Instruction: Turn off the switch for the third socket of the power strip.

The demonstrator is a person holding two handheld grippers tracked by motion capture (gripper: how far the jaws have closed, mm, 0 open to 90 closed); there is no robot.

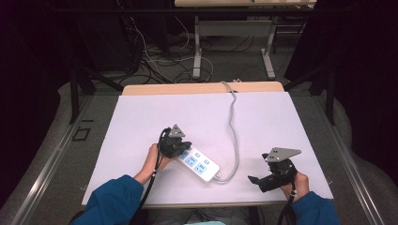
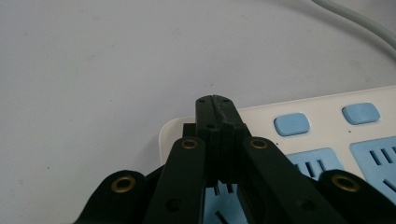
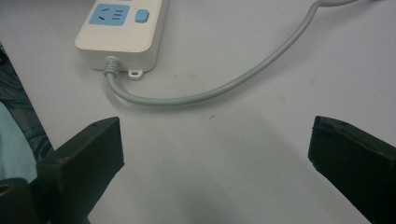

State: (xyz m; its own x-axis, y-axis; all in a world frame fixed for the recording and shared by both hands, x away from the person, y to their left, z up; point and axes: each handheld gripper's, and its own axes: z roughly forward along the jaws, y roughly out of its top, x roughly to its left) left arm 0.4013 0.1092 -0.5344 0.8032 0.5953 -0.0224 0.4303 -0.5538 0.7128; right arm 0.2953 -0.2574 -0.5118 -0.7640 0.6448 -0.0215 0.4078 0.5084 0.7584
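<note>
Over the power strip, left gripper jaws closed, perhaps touching it; right gripper wide open, empty.

Power strip on table, centre-front.

Left hand-held gripper at power strip's end, right hand-held gripper apart.

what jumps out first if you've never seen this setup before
The white power strip with blue sockets lies near the front middle of the white table, its grey cable snaking toward the far edge. The left gripper sits over the strip's left end, jaws shut; the right gripper waits open to its right.
</note>
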